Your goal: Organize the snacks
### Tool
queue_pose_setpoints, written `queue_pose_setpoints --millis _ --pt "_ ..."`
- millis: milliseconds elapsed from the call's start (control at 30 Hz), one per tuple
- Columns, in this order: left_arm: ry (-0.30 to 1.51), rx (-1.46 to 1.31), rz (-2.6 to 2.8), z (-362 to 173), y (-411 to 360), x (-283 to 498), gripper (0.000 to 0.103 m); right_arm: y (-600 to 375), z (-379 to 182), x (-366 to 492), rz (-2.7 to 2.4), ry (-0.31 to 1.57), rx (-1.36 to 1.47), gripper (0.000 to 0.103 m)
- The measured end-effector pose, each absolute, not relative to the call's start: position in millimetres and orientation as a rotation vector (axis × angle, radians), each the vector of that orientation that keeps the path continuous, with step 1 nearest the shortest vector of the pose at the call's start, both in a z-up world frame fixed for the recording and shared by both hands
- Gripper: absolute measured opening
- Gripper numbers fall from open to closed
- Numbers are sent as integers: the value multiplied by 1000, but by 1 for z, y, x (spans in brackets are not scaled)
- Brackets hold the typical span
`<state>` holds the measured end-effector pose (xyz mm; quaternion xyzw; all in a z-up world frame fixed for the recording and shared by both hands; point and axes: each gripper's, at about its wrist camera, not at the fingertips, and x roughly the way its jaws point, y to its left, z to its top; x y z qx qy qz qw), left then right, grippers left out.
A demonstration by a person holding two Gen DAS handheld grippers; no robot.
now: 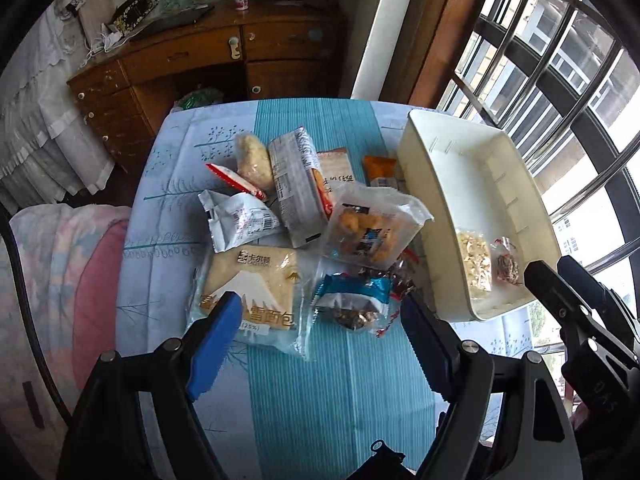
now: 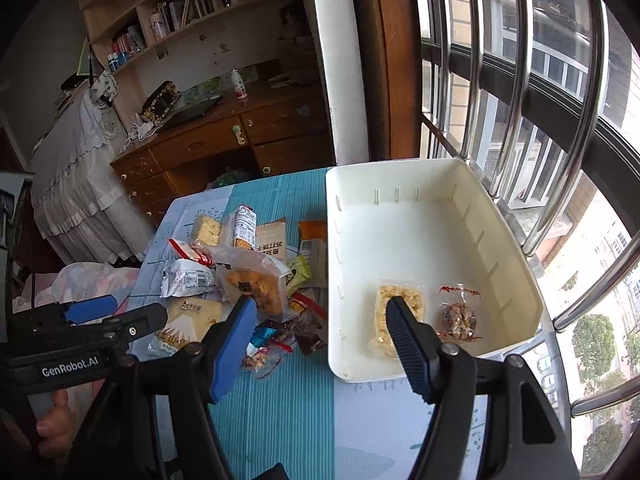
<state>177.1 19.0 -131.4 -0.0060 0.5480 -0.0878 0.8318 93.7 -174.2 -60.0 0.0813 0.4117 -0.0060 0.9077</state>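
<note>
With both the left tool (image 1: 316, 312) and right tool (image 2: 322, 320) spread and empty, lower the left one over the bread packet (image 1: 250, 284) at the near edge of the pile on the counter (image 1: 320, 380), pinch its middle, then carry it to the white bin (image 2: 404, 208).

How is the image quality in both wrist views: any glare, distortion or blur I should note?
Left wrist view: strong fisheye bending of the window bars, black corners, window blown out, snack pile sharp. Right wrist view: same curvature, bright daylight from the window, white bin well lit and slightly washed out, dresser dim but legible.
</note>
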Motion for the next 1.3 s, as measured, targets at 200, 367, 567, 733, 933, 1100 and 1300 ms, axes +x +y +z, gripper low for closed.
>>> queue_pose_setpoints --millis 200,367,567,733,933,1100,1300 --pt "1284 -3 -184 -163 44 194 81 -146 -70 111 4 884 185 68" --pt "1390 -29 -213 -196 61 207 89 -132 -84 126 0 926 225 74" --pt "1477 -26 -204 -230 76 228 94 -119 -104 146 -11 973 295 79" --pt "1544 -24 -202 -259 81 244 95 -109 -121 163 -31 1002 345 82" --pt "1601 31 -206 -285 77 257 95 -100 -145 183 -56 1023 375 92" --pt "1617 82 -213 -297 69 262 96 -98 -163 198 -89 1042 396 93" --pt "1632 122 -207 -306 60 273 102 -98 -181 213 -109 1067 426 93"
